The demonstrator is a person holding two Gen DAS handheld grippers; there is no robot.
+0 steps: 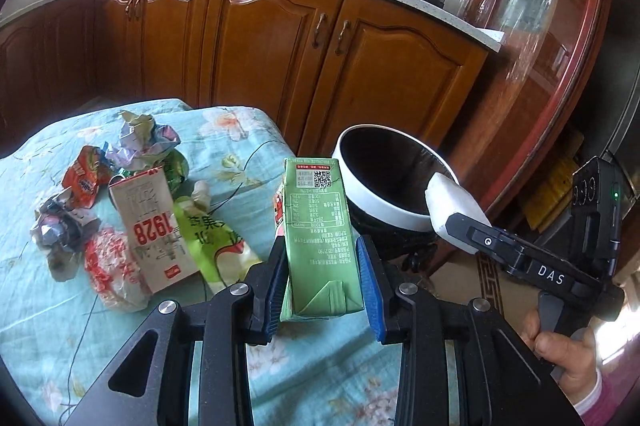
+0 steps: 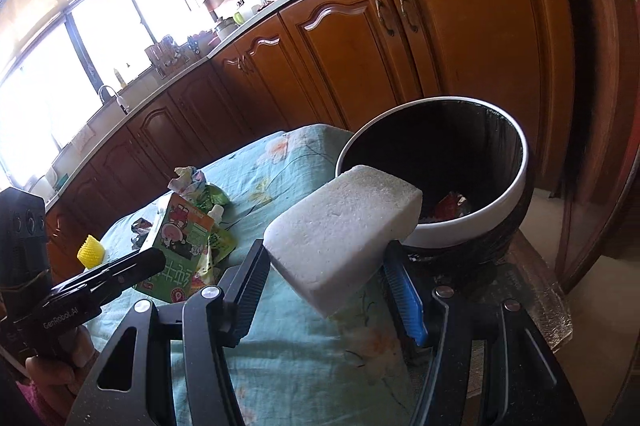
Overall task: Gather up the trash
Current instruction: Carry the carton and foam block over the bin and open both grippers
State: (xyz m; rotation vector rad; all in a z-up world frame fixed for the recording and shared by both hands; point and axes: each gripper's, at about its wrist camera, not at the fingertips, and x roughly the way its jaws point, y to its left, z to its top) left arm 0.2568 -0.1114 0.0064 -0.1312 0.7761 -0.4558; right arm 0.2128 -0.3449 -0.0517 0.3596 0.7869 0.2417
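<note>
Two grippers are both loaded. The left gripper [image 1: 322,278] has its jaws clamped on a green drink carton [image 1: 316,226], which stands upright between the blue pads with its printed label and code facing the camera, lifted above the table's right edge. The right gripper [image 2: 324,266] pinches a white foam block [image 2: 340,226] between its jaws; the block sits tilted, its far end reaching over the near rim of the bin. In the left wrist view that same block shows at the tip of the other gripper, just beside the bin's white rim.

The trash bin [image 2: 472,226] is round, dark inside with a white rim, and stands at the right end of the table, near the wooden cabinets [image 1: 260,38]. A red scrap lies at its bottom.

More trash lies on the table's turquoise flowered cloth [image 1: 224,142], to the left of the carton: a white carton marked 1928 [image 1: 154,230] lying flat, a green pouch with a white spout [image 1: 212,238] just beside it, a red-and-white wrapper [image 1: 108,266] nearer, crumpled paper balls [image 1: 144,138] farther back, and an orange packet [image 1: 86,178]. A yellow ridged piece [image 2: 91,251] sits near the table's left edge in the right wrist view.

A hand [image 1: 568,354] grips the right gripper's handle.
</note>
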